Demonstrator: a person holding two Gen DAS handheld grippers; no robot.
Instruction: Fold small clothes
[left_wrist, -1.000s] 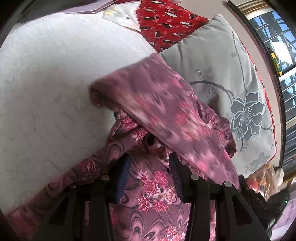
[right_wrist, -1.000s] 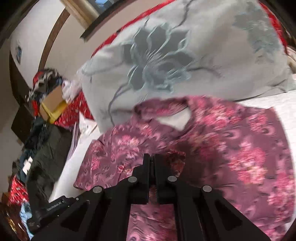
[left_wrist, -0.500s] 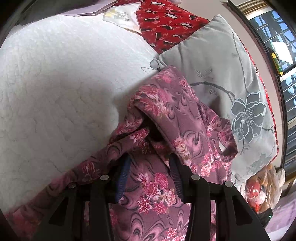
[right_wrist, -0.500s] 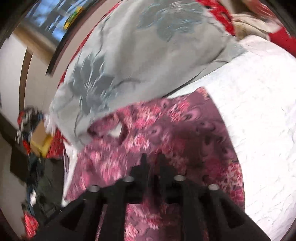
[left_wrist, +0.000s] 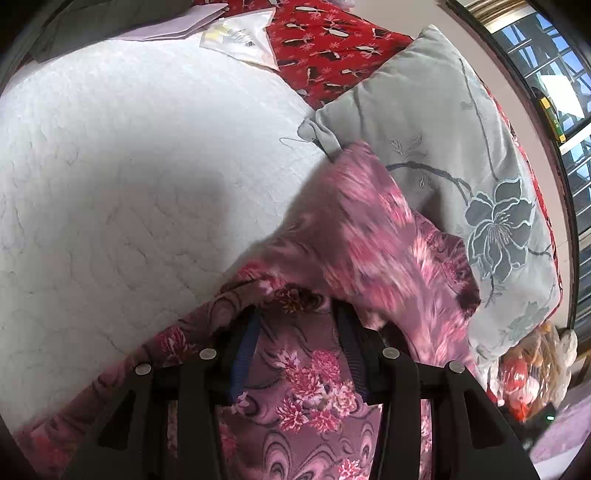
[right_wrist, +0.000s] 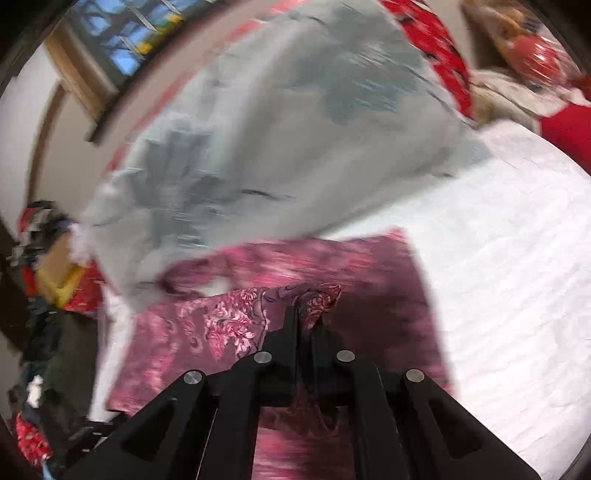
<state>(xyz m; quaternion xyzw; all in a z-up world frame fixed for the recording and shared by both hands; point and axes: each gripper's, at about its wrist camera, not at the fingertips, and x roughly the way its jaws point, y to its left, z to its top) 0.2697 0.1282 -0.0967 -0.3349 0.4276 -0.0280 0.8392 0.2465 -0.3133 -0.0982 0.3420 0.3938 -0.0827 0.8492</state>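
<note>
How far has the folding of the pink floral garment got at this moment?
Early. The pink floral garment is spread on the white bedspread next to the grey pillow, with no neat fold visible yet. In hand: the right claw is shut on a corner of the cloth, and a blurred flap is lifted across; the left claw stands part open over the fabric. Left: laying that flap flat and the remaining folds.

I can read no text, label or number anywhere I look — the white printed paper sheet (left_wrist: 240, 35) at the far edge of the white quilted bed cover (left_wrist: 129, 166) carries small dark marks and a yellow patch, but they are too small to make out.
</note>
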